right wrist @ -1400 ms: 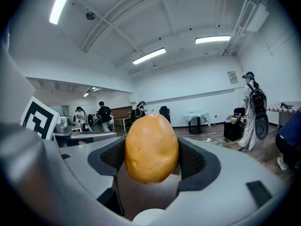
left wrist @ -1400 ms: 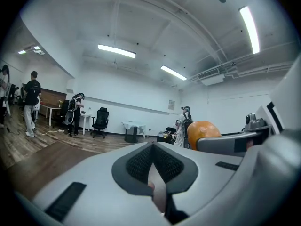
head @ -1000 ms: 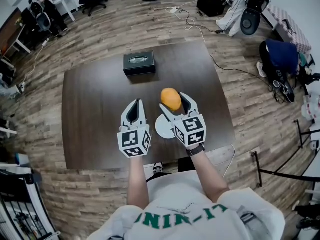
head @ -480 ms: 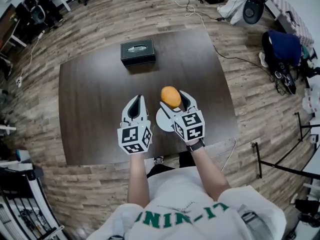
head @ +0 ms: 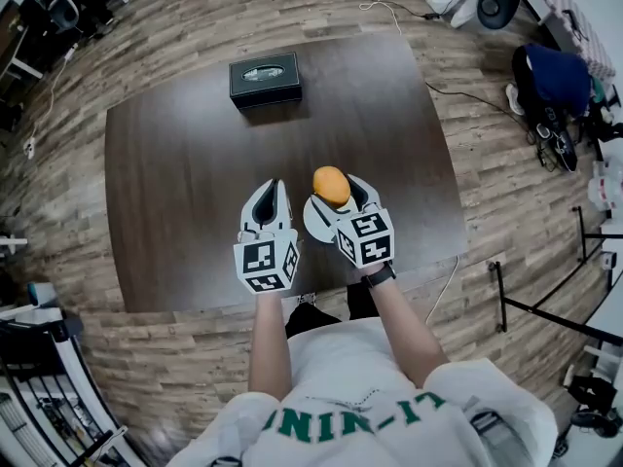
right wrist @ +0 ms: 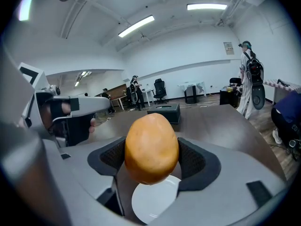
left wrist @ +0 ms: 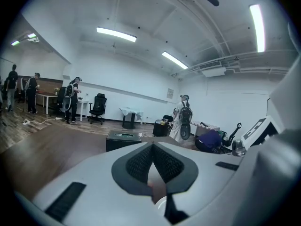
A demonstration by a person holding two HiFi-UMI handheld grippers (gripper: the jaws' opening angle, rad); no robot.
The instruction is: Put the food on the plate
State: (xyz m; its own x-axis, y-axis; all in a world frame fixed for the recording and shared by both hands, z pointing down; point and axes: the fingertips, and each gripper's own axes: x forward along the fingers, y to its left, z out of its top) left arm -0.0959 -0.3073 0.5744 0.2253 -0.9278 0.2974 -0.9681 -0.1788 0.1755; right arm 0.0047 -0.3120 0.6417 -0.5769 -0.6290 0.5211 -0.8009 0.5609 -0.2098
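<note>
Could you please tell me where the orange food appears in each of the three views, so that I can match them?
Head view: the orange food sits just right of centre, clamped in the right gripper.
Left gripper view: not in it.
Right gripper view: dead centre, between the jaws.
Shared landmark: the black box, visible in all three views.

Your dark wood worktop (head: 185, 183) fills the middle of the head view, standing on a floor of grey-brown wood planks (head: 117, 56). A black box (head: 265, 79) sits near the worktop's far edge, at upper centre. A dark blue bag (head: 555, 74) lies on the floor at upper right, and a metal rack (head: 44, 397) stands at lower left. In the left tool's view you face white walls (left wrist: 131, 81), ceiling strip lights (left wrist: 116, 34) and a black office chair (left wrist: 98, 109) left of centre.
</note>
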